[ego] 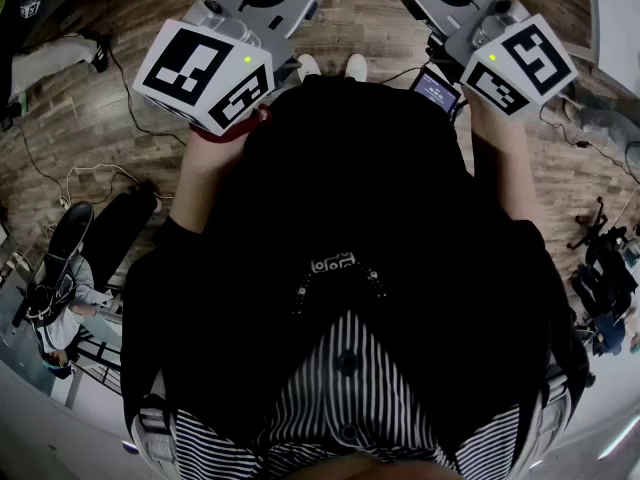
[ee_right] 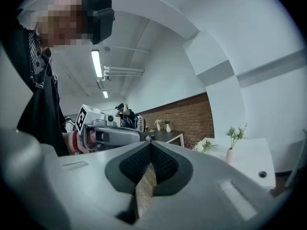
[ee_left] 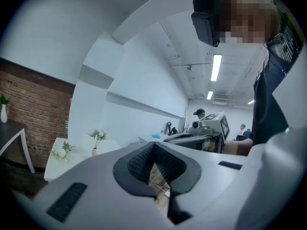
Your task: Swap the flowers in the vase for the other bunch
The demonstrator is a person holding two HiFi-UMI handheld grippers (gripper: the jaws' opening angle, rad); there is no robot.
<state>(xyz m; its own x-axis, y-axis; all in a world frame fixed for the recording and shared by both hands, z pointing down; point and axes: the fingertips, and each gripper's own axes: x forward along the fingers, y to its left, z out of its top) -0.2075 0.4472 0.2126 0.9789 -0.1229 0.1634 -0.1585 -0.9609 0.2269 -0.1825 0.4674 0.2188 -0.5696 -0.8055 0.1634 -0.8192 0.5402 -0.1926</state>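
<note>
Matt grey plastic on the left gripper and right gripper shells, ribbed black rubbery pads, worn wood-plank floor, rough red brick wall, smooth white table, striped cloth shirt, matt black cloth garment.

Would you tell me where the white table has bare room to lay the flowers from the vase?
In the right gripper view, the white table is bare from the pink vase rightward to the small dark hole near its edge. The busier end is left of the vase, where the loose bunch lies.
</note>
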